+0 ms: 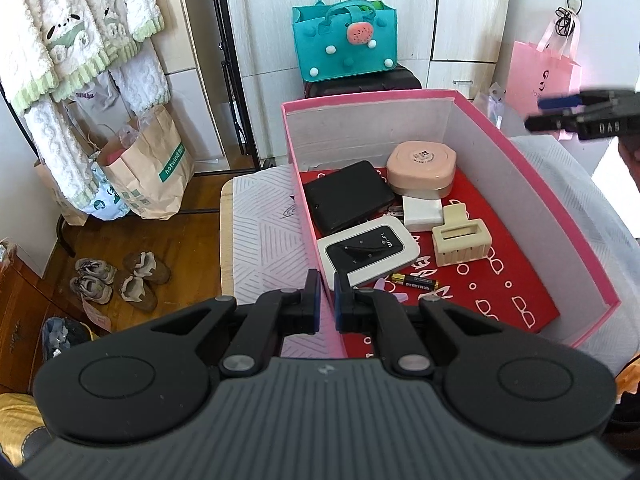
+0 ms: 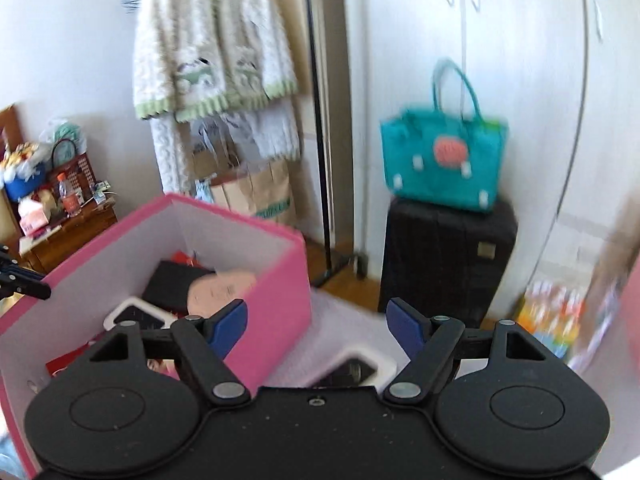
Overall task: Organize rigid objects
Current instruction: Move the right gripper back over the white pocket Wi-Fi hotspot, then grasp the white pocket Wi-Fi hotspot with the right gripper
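My left claw point(image 1: 327, 280) is pinched on the box's point(image 1: 560, 216) near-left wall. Inside lie a router point(image 1: 368, 254), case point(image 1: 348, 196), pink tin point(image 1: 421, 168), charger point(image 1: 422, 212), clip point(image 1: 460, 240) and battery point(image 1: 414, 281). My right claw point(image 2: 318, 324) hangs spread wide by the box's corner, above another router point(image 2: 352, 370) on the bed point(image 1: 264, 240).

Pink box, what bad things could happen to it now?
The left gripper pinches only the thin wall of the pink box; a pull might tip it or bend the card. The battery lies loose and could roll. The right gripper is open beside the box and might bump it.
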`<state>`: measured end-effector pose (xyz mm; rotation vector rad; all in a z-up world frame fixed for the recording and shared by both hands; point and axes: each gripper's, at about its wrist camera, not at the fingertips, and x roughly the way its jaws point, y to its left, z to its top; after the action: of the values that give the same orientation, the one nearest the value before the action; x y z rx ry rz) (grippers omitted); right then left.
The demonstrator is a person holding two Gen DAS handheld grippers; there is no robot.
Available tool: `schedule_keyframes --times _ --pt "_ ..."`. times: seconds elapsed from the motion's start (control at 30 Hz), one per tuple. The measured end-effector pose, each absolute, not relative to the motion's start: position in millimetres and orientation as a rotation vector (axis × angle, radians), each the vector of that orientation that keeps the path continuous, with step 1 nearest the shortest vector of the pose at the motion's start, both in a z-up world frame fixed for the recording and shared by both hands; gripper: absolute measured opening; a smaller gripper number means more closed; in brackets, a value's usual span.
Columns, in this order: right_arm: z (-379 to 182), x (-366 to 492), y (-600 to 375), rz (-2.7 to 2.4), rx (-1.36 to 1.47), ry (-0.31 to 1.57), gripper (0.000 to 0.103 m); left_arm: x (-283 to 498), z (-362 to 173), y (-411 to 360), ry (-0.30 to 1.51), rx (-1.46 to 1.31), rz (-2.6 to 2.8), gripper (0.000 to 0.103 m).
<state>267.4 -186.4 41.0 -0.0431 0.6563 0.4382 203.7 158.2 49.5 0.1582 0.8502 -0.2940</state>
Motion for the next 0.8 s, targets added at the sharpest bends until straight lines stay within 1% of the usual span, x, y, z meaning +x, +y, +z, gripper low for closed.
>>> schedule_keyframes --times 0.07,0.2,0.37,0.4,0.47,0.53,0.57,0.63,0.67,0.7,0.73,0.8 --pt "27.2 271.7 -196.4 0.433 -0.003 0.707 0.072 204.0 49.2 158.1 0.852 0.156 -0.293 0.006" --pt "-5.3 280.7 -212.6 0.417 0.086 0.8 0.065 203.7 49.4 156.4 0.854 0.166 -0.287 0.006" --pt "-32.1 294.2 -226.8 0.393 0.18 0.839 0.048 205.3 48.2 155.7 0.862 0.165 -0.28 0.006" --pt "-36.2 297.1 -228.0 0.395 0.196 0.846 0.047 205.5 47.8 155.5 0.864 0.165 -0.278 0.006" --pt "-41.9 300.3 -229.1 0.403 0.217 0.85 0.042 205.5 47.6 155.3 0.865 0.165 -0.276 0.006" --pt "-46.1 304.5 -227.7 0.419 0.233 0.862 0.04 205.8 47.9 155.0 0.866 0.164 -0.274 0.006" --pt "-47.4 305.3 -226.7 0.42 0.233 0.865 0.037 206.0 47.8 154.7 0.867 0.164 -0.273 0.006" --pt "-49.9 305.7 -222.7 0.423 0.228 0.862 0.033 205.5 48.0 154.6 0.867 0.165 -0.273 0.006" --pt "-50.2 305.0 -221.9 0.428 0.228 0.856 0.027 205.5 48.0 154.7 0.866 0.165 -0.273 0.006" --pt "-49.6 303.9 -220.4 0.431 0.222 0.849 0.024 205.6 48.1 154.7 0.866 0.165 -0.273 0.006" --pt "-48.2 303.0 -219.9 0.44 0.217 0.843 0.018 205.5 48.0 154.7 0.867 0.164 -0.274 0.006" --pt "-45.8 301.8 -217.6 0.464 0.22 0.837 0.017 205.8 48.0 154.6 0.868 0.162 -0.274 0.006"
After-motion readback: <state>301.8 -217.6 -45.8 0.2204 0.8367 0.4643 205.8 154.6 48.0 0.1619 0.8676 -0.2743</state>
